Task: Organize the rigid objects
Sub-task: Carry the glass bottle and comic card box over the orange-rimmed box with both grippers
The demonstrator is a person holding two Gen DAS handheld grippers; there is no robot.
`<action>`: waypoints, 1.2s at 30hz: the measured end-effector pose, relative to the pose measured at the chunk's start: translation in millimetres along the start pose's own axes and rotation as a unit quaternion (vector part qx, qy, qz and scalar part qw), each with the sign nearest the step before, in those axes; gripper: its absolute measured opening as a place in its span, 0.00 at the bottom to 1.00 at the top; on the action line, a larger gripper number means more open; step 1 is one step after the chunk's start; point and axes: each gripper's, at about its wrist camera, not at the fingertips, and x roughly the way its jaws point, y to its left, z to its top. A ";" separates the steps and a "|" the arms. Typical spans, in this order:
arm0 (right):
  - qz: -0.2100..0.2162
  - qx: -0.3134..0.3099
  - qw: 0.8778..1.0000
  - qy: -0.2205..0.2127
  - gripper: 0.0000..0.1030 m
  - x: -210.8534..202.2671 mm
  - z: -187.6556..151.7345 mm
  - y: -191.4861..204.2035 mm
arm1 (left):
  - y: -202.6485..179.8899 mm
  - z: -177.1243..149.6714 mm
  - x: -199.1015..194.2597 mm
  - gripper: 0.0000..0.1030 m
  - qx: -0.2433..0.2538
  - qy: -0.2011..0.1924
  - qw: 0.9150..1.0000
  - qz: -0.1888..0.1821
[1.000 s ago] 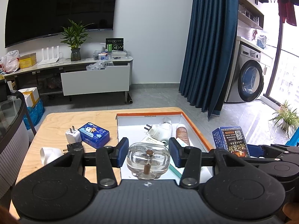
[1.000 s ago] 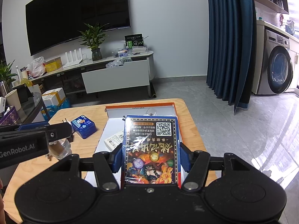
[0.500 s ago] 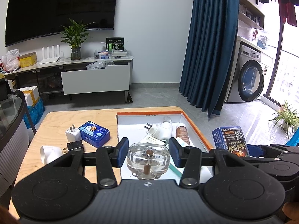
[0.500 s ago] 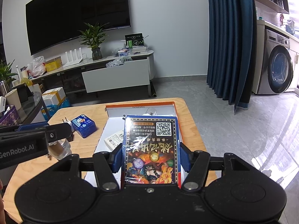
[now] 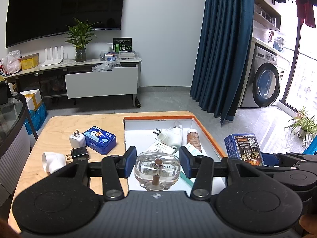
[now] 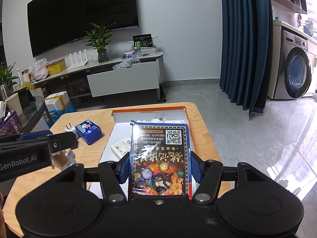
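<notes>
Gripping rounded clear glass bottle (image 5: 157, 169), glossy flat box (image 6: 160, 158)

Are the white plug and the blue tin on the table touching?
Touching: the left wrist view shows the white plug pressed against the blue tin, no gap between.

Both views ride low on hand-held tongs and look forward and slightly down along the fingers, across a wooden table (image 5: 59, 127) toward the far wall with the television (image 5: 63, 10). The left view sits close over the near edge of the white box (image 5: 138, 130); the right tongs (image 5: 245, 158) show at its right edge. The right view looks from further right, with the left tongs (image 6: 65, 154) at its left edge. Both share the table, the box, the blue tin (image 5: 99, 139), the curtain (image 6: 245, 39) and the washing machine (image 6: 295, 73).
</notes>
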 end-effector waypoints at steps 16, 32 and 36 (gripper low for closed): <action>0.000 -0.001 1.000 0.003 0.69 1.8 -3.0 0.6 | -2.3 -3.4 1.0 0.47 -0.001 0.004 1.000 0.000; -0.001 -0.004 1.000 0.004 0.70 4.1 -7.2 2.4 | -2.3 -3.5 1.0 0.47 -0.001 0.005 1.000 0.001; -0.001 -0.004 1.000 0.005 0.69 4.8 -9.1 2.8 | -2.4 -3.6 1.0 0.47 -0.001 0.006 1.000 0.001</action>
